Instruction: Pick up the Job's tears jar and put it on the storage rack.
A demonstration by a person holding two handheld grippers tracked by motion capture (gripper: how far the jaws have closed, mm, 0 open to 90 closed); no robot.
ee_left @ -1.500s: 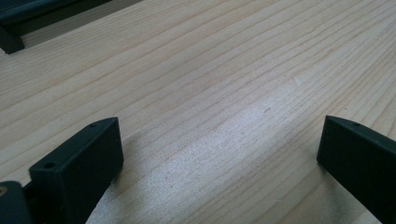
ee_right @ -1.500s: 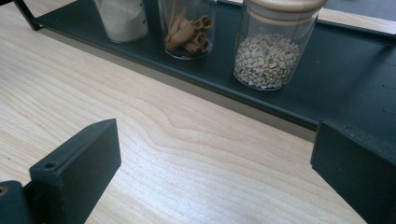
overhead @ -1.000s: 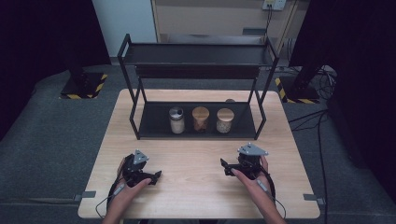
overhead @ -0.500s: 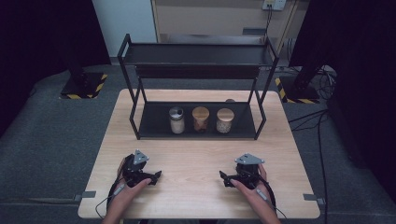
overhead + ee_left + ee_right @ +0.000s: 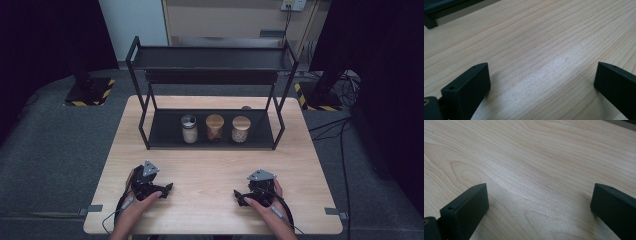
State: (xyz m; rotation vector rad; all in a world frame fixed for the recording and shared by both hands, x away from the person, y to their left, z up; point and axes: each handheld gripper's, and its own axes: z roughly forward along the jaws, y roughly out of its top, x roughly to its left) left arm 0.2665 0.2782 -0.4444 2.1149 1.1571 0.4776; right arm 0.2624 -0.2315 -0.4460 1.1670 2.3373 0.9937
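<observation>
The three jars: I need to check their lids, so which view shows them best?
The high view: the three jars stand in a row on the black rack's bottom shelf, lids visible from above. Both gripper views look at bare tabletop between open jaws.

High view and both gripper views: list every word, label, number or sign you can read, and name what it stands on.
No text can be read anywhere.
Three jars on the black rack: no label can be made out.
Black-and-yellow hazard stripes on the floor base: a warning marking, no words.
</observation>
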